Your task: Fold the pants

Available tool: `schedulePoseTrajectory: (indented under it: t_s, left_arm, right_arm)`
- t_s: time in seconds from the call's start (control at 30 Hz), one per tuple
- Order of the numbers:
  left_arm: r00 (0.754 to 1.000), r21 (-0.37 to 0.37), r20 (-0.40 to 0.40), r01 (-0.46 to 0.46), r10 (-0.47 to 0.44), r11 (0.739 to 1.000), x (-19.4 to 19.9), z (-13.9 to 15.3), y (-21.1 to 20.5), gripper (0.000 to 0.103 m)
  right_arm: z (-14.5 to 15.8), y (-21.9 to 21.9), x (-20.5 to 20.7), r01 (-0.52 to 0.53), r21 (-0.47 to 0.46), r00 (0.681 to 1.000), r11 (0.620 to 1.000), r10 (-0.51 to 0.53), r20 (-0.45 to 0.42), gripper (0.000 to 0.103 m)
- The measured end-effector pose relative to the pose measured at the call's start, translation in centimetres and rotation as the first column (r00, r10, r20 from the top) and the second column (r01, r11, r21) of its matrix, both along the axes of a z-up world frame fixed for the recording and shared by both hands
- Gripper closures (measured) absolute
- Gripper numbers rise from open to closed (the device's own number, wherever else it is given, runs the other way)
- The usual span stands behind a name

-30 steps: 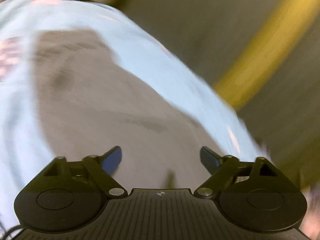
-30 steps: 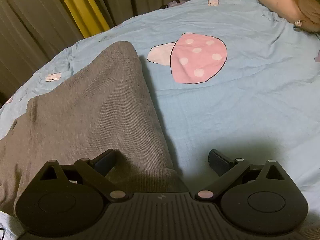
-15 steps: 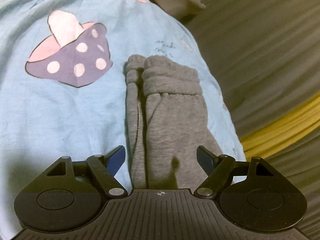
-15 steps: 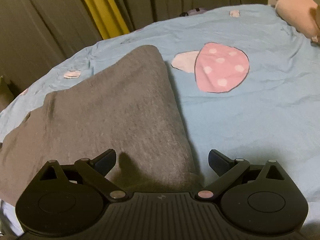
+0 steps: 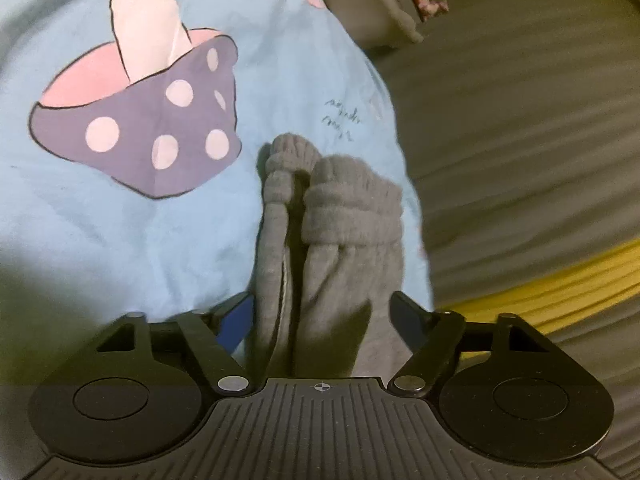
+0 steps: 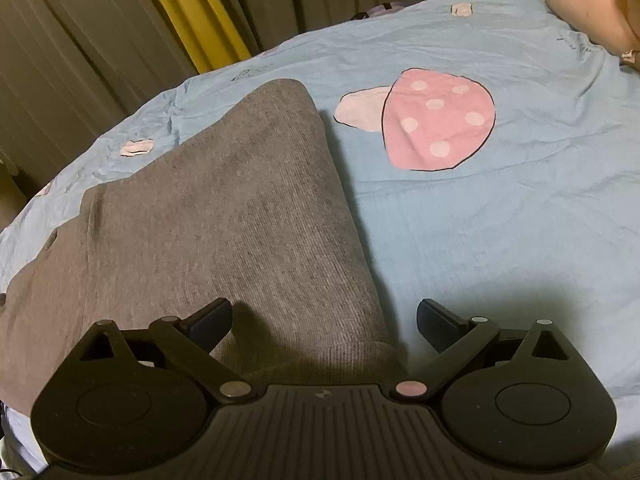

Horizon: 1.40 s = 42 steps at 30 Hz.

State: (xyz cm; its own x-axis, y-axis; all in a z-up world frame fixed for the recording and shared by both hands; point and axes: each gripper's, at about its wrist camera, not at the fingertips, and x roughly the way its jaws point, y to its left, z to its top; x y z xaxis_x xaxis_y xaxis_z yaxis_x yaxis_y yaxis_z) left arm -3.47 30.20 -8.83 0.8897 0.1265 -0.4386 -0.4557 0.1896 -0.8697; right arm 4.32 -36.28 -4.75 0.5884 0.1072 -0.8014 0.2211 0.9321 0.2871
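Grey knit fills the near foreground of both wrist views as you work one pair of pants (image 6: 224, 216) on a bed spread with a pale blue sheet (image 6: 500, 240). Your left hand-held gripper (image 5: 322, 312) has its jaws closing around the two stacked leg ends, the fabric between the pads but not yet pinched, so nothing is held so far. Your right hand-held gripper (image 6: 324, 320) hovers released over the folded edge at the other end of the garment, its left pad above the cloth and its right pad above bare sheet.

The pants appear already folded lengthwise, leg on leg, and lie near the edge of the bed. Judging by that, the step in hand is the grasp for the crosswise fold. The next move likely calls for you to clamp both cuff layers together on the left, take the matching edge on the right, and carry one end over the other without letting the layers slide apart.

Just beyond your left jaws, two ribbed cuffs (image 5: 340, 200) sit side by side. Farther out, two mushroom prints show, one purple (image 5: 148, 136) and one pink (image 6: 436, 124). Beyond the bed hang grey curtains with one yellow panel (image 6: 192, 12).
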Motion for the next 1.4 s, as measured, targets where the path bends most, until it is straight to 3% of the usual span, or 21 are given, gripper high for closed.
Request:
schedulePoseTrajectory:
  t_s: [0.03,0.17,0.23,0.3,0.37,0.43,0.5,0.6,0.67,0.73,0.8,0.93,0.97,1.03,1.1,1.2,1.23,1.27,1.33,1.37,1.4]
  left_arm:
    - [1.000,-0.013,0.025,0.003,-0.003,1.000,-0.1,-0.2,0.3,0.029]
    - [0.998,0.001,0.050,0.034,-0.034,0.999,0.4,-0.6,0.7,0.055]
    - [0.998,0.043,0.029,0.048,-0.049,0.998,1.0,-0.4,0.7,0.056]
    - [0.998,0.070,-0.014,0.054,-0.054,0.996,1.9,-0.4,0.9,0.047]
    - [0.998,0.086,-0.029,0.061,-0.058,0.994,2.6,-0.5,1.2,0.044]
    - [0.998,0.105,-0.032,0.064,-0.060,0.992,2.9,-0.4,1.4,0.048]
    - [0.998,0.126,-0.040,0.062,-0.057,0.990,2.8,-0.2,1.3,0.076]
    - [0.999,0.177,-0.005,0.053,-0.053,0.983,2.3,1.3,0.6,0.081]
    - [0.998,0.298,-0.008,0.069,-0.070,0.952,2.4,3.7,-1.0,0.082]
    - [0.994,0.470,-0.036,0.110,-0.105,0.876,2.8,6.8,-3.7,0.083]
    - [0.986,0.606,-0.043,0.156,-0.164,0.780,3.1,9.7,-7.3,0.084]
    - [0.932,0.788,-0.047,0.257,-0.361,0.560,3.4,14.4,-15.8,0.084]
    - [0.908,0.826,-0.064,0.281,-0.415,0.489,3.5,15.2,-18.3,0.084]
    - [0.837,0.871,-0.100,0.335,-0.538,0.360,3.7,16.1,-23.3,0.084]
    - [0.749,0.882,-0.150,0.396,-0.645,0.255,4.3,15.7,-27.8,0.083]
    - [0.627,0.845,-0.301,0.525,-0.718,0.104,5.5,12.9,-34.0,0.079]
    - [0.590,0.819,-0.353,0.570,-0.726,0.065,6.0,11.7,-35.5,0.076]
    - [0.551,0.782,-0.399,0.621,-0.733,0.041,6.4,10.3,-36.7,0.064]
    - [0.465,0.688,-0.466,0.725,-0.753,0.022,6.7,8.2,-37.8,0.060]
    - [0.435,0.648,-0.482,0.761,-0.761,0.025,6.8,7.8,-37.7,0.058]
    - [0.433,0.622,-0.473,0.781,-0.768,0.057,7.0,7.9,-36.8,0.054]
  right_arm:
    - [0.0,0.0,0.0,0.000,0.000,1.000,1.000,0.000,0.000,0.004]
    - [0.0,0.0,0.0,0.000,-0.002,1.000,1.000,0.000,-0.001,0.004]
    - [-0.1,0.1,0.1,-0.001,-0.005,1.000,1.000,0.001,-0.002,0.004]
    - [-0.2,0.2,0.1,-0.004,-0.009,1.000,1.000,0.004,-0.003,0.004]
    - [-0.2,0.2,0.1,-0.005,-0.013,1.000,1.000,0.005,-0.004,0.004]
    - [-0.2,0.2,0.2,-0.005,-0.014,1.000,1.000,0.005,-0.004,0.004]
    - [-0.2,0.2,0.1,-0.002,-0.010,1.000,1.000,0.002,-0.001,0.004]
    - [-0.1,0.0,0.0,0.004,0.001,1.000,1.000,-0.004,0.007,0.004]
    - [0.0,-0.2,-0.1,0.011,0.012,1.000,1.000,-0.012,0.014,0.004]
    - [0.1,-0.4,-0.2,0.018,0.025,1.000,1.000,-0.018,0.025,0.004]
    - [0.4,-0.6,-0.4,0.021,0.038,0.999,0.999,-0.022,0.045,0.004]
    - [0.9,-1.0,-0.9,0.031,0.060,0.995,0.998,-0.036,0.091,0.004]
    - [1.1,-1.2,-1.0,0.035,0.069,0.993,0.997,-0.042,0.106,0.004]
    - [1.4,-1.7,-1.3,0.047,0.091,0.990,0.995,-0.059,0.132,0.004]
    - [1.7,-2.2,-1.7,0.062,0.123,0.984,0.990,-0.081,0.156,0.004]
    - [2.0,-3.1,-2.3,0.076,0.190,0.977,0.979,-0.111,0.182,0.004]
    - [2.1,-3.4,-2.5,0.077,0.213,0.975,0.974,-0.118,0.190,0.004]
    - [2.1,-3.6,-2.6,0.076,0.233,0.973,0.969,-0.124,0.197,0.004]
    - [2.3,-4.0,-3.0,0.069,0.271,0.969,0.960,-0.129,0.210,0.004]
    - [2.3,-4.1,-3.1,0.062,0.286,0.968,0.956,-0.127,0.215,0.004]
    - [2.3,-4.1,-3.1,0.046,0.304,0.968,0.952,-0.118,0.222,0.004]
